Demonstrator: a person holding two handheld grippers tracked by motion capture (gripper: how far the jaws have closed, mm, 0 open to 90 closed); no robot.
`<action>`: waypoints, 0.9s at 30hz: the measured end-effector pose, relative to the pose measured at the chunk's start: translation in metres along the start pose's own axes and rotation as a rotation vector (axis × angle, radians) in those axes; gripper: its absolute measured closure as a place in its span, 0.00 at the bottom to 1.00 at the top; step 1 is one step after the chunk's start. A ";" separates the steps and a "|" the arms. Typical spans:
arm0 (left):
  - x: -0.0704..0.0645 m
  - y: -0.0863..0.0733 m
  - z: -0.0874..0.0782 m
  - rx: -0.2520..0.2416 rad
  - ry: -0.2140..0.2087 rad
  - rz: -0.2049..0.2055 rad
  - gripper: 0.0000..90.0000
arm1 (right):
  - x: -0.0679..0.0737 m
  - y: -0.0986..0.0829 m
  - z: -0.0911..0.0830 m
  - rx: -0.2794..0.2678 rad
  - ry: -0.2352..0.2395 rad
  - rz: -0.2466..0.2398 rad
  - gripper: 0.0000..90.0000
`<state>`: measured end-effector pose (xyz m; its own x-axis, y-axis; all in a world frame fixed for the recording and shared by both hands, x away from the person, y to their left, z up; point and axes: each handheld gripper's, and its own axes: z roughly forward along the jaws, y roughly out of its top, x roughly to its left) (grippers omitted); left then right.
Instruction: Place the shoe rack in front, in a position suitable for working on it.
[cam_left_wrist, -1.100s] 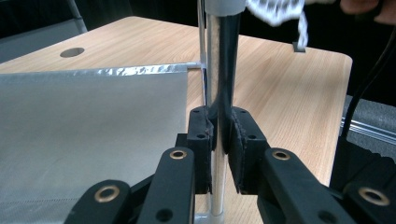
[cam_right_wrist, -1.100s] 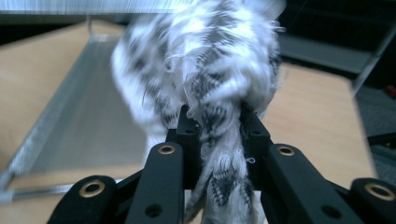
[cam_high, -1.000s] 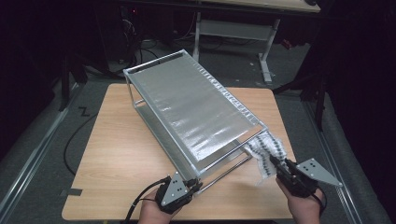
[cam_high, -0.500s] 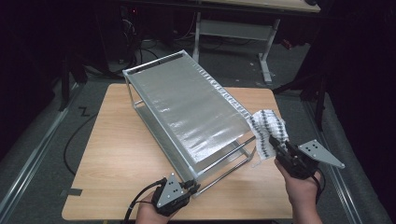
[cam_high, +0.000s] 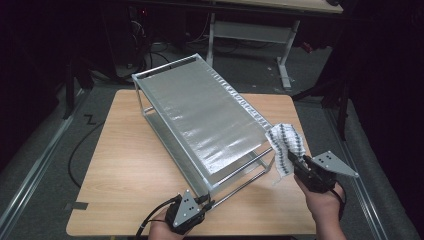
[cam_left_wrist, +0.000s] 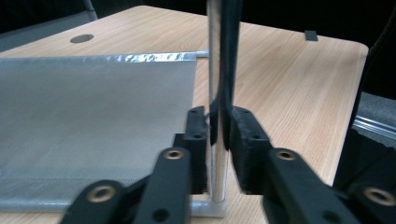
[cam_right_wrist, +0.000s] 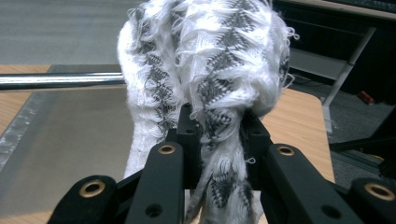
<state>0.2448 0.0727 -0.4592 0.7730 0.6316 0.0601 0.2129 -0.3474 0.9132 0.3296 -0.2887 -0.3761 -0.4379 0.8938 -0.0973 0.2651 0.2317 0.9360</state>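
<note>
Two grippers are at work along the near edge of the pale wooden worktop (cam_high: 125, 170). On my left, the left gripper (cam_high: 202, 204) sits low at the near edge, and its jaws are closed narrow around a thin upright chrome post (cam_left_wrist: 216, 93) at the near corner of the two-tier silver metal rack (cam_high: 200, 115). In the left gripper view I see that post standing straight up between the black pads, with the rack's lower grey mesh shelf (cam_left_wrist: 93, 126) spreading away to the left of it. The rack stands slantwise across the middle of the worktop, its top covered by a flat grey sheet, its far end toward the back left corner.

Moving right, the white cloth with dark woven zigzag pattern (cam_high: 286, 147) hangs beside the rack's near right corner, touching or just off its edge; I cannot tell which. The right gripper (cam_high: 298, 167) holds it from below, jaws pinched on a bunched fold of the fabric, as the right gripper view shows, with the cloth (cam_right_wrist: 210, 70) billowing above the pads.
</note>
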 end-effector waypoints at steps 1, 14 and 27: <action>0.000 0.000 0.000 0.000 0.003 0.002 0.88 | 0.001 0.000 -0.001 0.001 0.005 -0.001 0.83; 0.002 0.000 0.001 -0.003 -0.014 0.014 0.89 | 0.023 0.001 -0.008 -0.005 0.087 -0.070 0.83; 0.002 0.000 0.001 0.002 -0.016 0.034 0.88 | 0.075 0.006 -0.012 -0.016 0.240 -0.166 0.83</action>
<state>0.2471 0.0727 -0.4594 0.7892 0.6082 0.0848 0.1872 -0.3698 0.9101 0.2879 -0.2251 -0.3738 -0.6655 0.7271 -0.1686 0.1602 0.3598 0.9192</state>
